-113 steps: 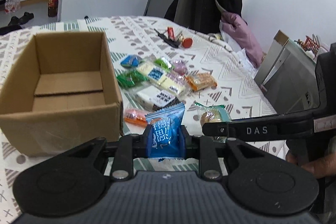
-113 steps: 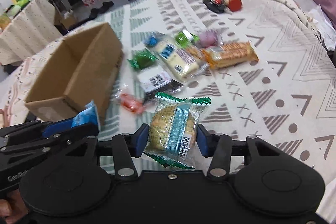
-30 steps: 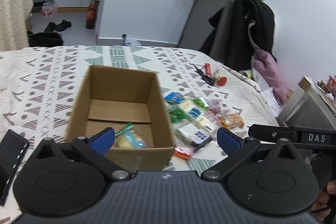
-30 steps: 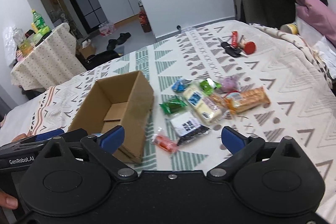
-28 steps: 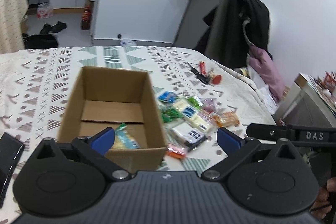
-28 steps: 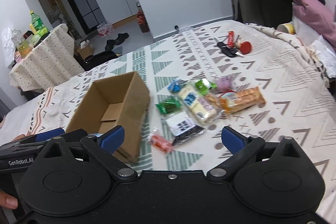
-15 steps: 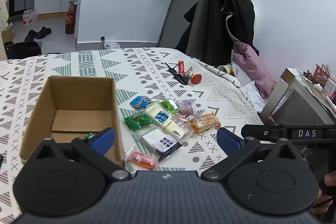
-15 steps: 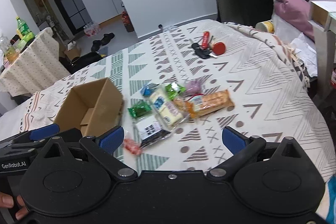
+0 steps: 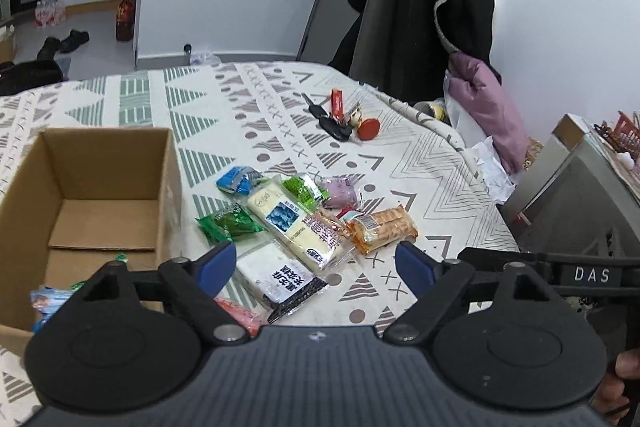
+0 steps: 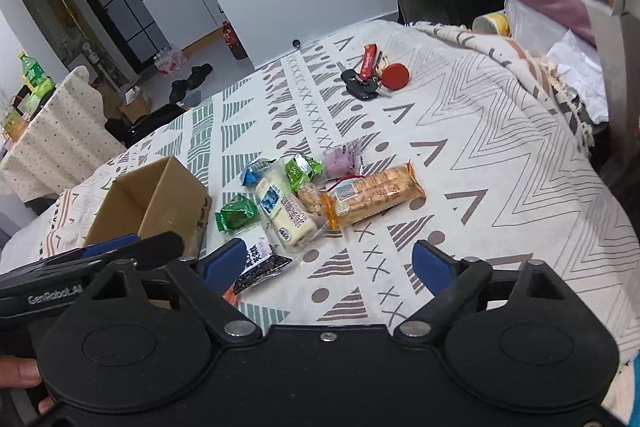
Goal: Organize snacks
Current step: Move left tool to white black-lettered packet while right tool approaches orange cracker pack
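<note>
Between the spread, empty fingers (image 9: pixel 216 262) of the left gripper (image 9: pixel 316 265) lay the black-and-white rectangular snack packet (image 9: pixel 280 277), long axis angled away rightward. The right gripper (image 10: pixel 332 263), equally agape, stood farther off. Beside the pile on the patterned worktop (image 9: pixel 420 187), the open brown cardboard box (image 9: pixel 96 187) lay leftward.

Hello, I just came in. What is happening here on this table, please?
A person holds a gripper in each hand and is sorting snacks into a cardboard box. Both the left gripper and the right gripper are open and empty, above the pile of wrapped snacks on the patterned tablecloth. A blue packet already lies in the box; most snacks remain outside.
</note>
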`<state>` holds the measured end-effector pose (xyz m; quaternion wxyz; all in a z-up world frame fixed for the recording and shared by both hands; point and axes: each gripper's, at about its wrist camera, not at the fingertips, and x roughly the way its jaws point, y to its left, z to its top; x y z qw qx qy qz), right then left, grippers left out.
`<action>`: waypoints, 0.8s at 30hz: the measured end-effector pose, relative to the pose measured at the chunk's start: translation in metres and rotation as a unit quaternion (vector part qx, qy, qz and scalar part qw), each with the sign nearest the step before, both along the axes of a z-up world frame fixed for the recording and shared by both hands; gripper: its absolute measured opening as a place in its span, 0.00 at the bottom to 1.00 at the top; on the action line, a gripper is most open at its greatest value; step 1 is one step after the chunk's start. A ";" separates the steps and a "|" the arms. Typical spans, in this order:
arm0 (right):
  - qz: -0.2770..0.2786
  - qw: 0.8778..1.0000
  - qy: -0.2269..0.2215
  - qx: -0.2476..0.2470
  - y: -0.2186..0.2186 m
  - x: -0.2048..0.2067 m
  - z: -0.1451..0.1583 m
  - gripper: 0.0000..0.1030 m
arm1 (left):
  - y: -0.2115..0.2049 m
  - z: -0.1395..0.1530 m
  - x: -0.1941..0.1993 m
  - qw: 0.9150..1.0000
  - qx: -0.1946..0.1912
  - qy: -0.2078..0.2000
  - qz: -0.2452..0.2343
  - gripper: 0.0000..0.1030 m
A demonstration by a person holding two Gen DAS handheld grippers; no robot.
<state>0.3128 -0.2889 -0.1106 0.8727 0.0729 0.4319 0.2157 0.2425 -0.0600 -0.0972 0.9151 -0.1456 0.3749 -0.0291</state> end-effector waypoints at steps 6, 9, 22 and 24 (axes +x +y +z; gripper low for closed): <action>0.000 1.000 0.018 0.011 -0.004 0.021 -0.018 0.82 | -0.010 -0.020 0.026 0.999 0.003 0.038 0.013 0.79; -0.003 0.999 0.028 0.018 -0.005 0.032 -0.028 0.78 | -0.017 -0.030 0.038 0.998 0.015 0.055 0.016 0.77; -0.005 0.996 0.078 0.050 0.001 0.069 -0.071 0.58 | -0.003 -0.087 0.080 0.986 0.019 0.154 0.068 0.71; -0.005 0.996 0.080 0.050 0.003 0.073 -0.075 0.58 | -0.001 -0.097 0.081 0.984 0.009 0.161 0.073 0.71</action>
